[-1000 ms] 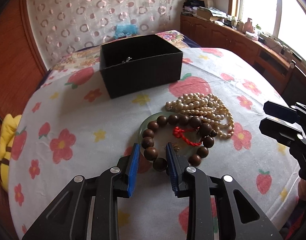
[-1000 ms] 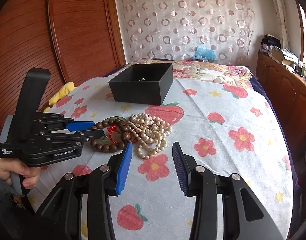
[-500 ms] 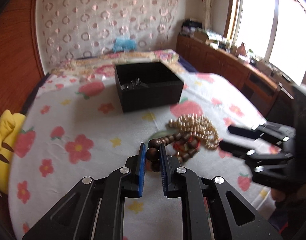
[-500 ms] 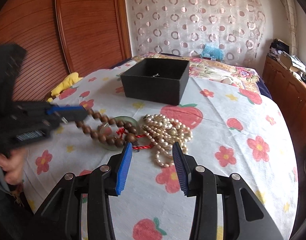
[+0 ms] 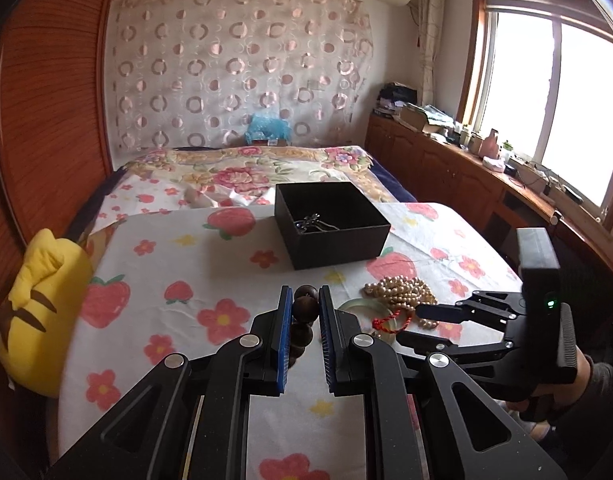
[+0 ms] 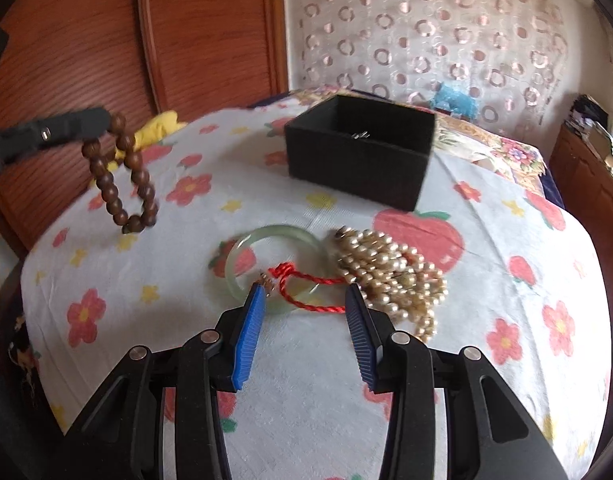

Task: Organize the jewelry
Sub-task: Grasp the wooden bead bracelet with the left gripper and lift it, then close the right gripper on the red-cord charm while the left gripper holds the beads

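Left wrist view shows the left gripper [image 5: 305, 307] clenched on the wooden bead bracelet [image 5: 305, 312], which lay flat on the jade bangle [image 5: 362, 305] a second ago and now hangs clear of the flowered cloth [image 5: 210, 264]. Only the right wrist view shows the whole dark brown loop [image 6: 122, 176] dangling, slightly blurred, well left of the black box [image 6: 358, 152]. The right gripper [image 6: 302, 308] is spread wide over the bangle [image 6: 274, 236] and red cord [image 6: 306, 280], with the pearl necklace [image 6: 390, 272] just beside them. A small silver piece [image 5: 312, 220] lies inside the box [image 5: 334, 236].
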Tool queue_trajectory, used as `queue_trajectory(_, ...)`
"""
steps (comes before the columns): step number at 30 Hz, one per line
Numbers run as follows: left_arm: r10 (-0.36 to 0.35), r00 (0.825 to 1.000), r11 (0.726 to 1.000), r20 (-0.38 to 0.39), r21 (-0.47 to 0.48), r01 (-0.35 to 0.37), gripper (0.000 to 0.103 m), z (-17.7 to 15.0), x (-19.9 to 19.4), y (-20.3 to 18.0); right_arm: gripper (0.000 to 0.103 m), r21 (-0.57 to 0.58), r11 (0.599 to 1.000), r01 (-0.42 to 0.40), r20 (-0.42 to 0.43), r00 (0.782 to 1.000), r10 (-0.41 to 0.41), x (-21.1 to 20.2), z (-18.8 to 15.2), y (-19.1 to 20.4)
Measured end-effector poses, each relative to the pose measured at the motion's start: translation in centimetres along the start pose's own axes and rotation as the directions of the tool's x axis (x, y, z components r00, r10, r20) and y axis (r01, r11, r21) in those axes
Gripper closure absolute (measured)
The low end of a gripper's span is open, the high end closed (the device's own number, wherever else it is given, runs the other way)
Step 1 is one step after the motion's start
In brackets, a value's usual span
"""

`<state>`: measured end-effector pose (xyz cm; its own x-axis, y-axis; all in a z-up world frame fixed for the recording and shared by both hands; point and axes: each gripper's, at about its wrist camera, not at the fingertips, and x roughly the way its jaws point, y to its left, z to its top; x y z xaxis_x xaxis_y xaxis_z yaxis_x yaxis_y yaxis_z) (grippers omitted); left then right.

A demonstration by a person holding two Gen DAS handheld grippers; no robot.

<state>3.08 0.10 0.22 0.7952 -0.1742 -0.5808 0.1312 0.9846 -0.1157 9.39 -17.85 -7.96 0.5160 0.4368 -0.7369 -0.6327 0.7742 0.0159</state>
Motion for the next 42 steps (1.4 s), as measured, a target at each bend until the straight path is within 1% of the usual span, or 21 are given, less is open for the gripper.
queue_trajectory(4, 0.003, 1.000, 1.000, -0.003, -0.005, -0.003, 0.091, -0.5, 0.0, 0.7, 0.063, -0.052, 0.998, 0.023, -0.041, 0.999, -0.025, 0.6, 0.1, -0.1)
queue_trajectory(9, 0.007, 1.000, 1.000, -0.005, -0.014, -0.007, 0.091, -0.7, 0.2, 1.2, 0.063, -0.096, 0.994, 0.043, -0.063, 0.997, -0.049, 0.8, 0.2, -0.2)
queue_trajectory(12, 0.007, 1.000, 1.000, -0.008, -0.016, -0.007, 0.091, -0.9, 0.3, 1.1, 0.063, -0.120, 0.991, 0.061, -0.066, 0.995, -0.069, 1.1, 0.4, -0.2)
queue_trajectory(15, 0.005, 1.000, 1.000, -0.010, -0.015, -0.005, 0.091, -1.1, 0.3, 1.1, 0.063, -0.141, 0.988, 0.061, -0.063, 0.996, -0.070, 1.3, 0.5, 0.0)
queue_trajectory(19, -0.001, 1.000, 1.000, -0.014, -0.012, 0.001, 0.091, -1.2, 0.4, 1.0, 0.063, -0.139, 0.989, 0.056, -0.063, 0.996, -0.065, 1.3, 0.7, -0.1)
queue_trajectory(20, -0.002, 1.000, 1.000, -0.014, -0.010, 0.002, 0.091, -1.2, 0.4, 0.9, 0.068, -0.136, 0.989, 0.050, -0.065, 0.996, -0.059, 1.3, 0.8, -0.1)
queue_trajectory(21, -0.003, 1.000, 1.000, -0.015, -0.009, 0.003, 0.091, -1.2, 0.4, 0.9, 0.075, -0.132, 0.990, 0.039, -0.069, 0.996, -0.049, 1.3, 0.8, -0.2)
queue_trajectory(23, -0.004, 1.000, 1.000, -0.016, -0.007, 0.004, 0.091, -1.2, 0.4, 0.8, 0.079, -0.138, 0.990, 0.030, -0.074, 0.996, -0.041, 1.5, 0.8, -0.2)
queue_trajectory(27, -0.003, 1.000, 1.000, -0.017, -0.009, 0.003, 0.091, -1.2, 0.4, 0.7, 0.080, -0.123, 0.992, 0.015, -0.075, 0.997, -0.024, 1.9, 1.3, -0.2)
queue_trajectory(28, -0.002, 1.000, 1.000, -0.018, -0.010, 0.002, 0.091, -1.2, 0.4, 0.7, 0.082, -0.119, 0.993, 0.005, -0.077, 0.997, -0.014, 2.0, 1.3, -0.3)
queue_trajectory(30, -0.003, 1.000, 1.000, -0.018, -0.013, 0.003, 0.091, -1.3, 0.5, 0.7, 0.093, -0.114, 0.993, -0.013, -0.082, 0.997, 0.003, 2.1, 1.4, -0.2)
queue_trajectory(32, -0.004, 1.000, 1.000, -0.019, -0.015, 0.004, 0.091, -1.3, 0.5, 0.8, 0.097, -0.118, 0.993, -0.019, -0.085, 0.996, 0.009, 2.2, 1.5, 0.1)
queue_trajectory(34, -0.005, 1.000, 1.000, -0.020, -0.012, 0.004, 0.091, -1.3, 0.5, 0.8, 0.099, -0.112, 0.993, -0.034, -0.089, 0.996, 0.024, 2.2, 1.5, 0.2)
queue_trajectory(37, -0.002, 1.000, 1.000, -0.017, -0.003, 0.002, 0.091, -1.2, 0.5, 0.8, 0.099, -0.091, 0.995, -0.044, -0.066, 0.997, 0.038, 1.4, 1.8, 0.0)
queue_trajectory(42, -0.004, 1.000, 1.000, -0.005, 0.001, 0.004, 0.091, -0.5, 0.4, 0.9, 0.100, -0.056, 0.997, -0.060, 0.016, 0.998, 0.061, -1.6, 3.2, -0.6)
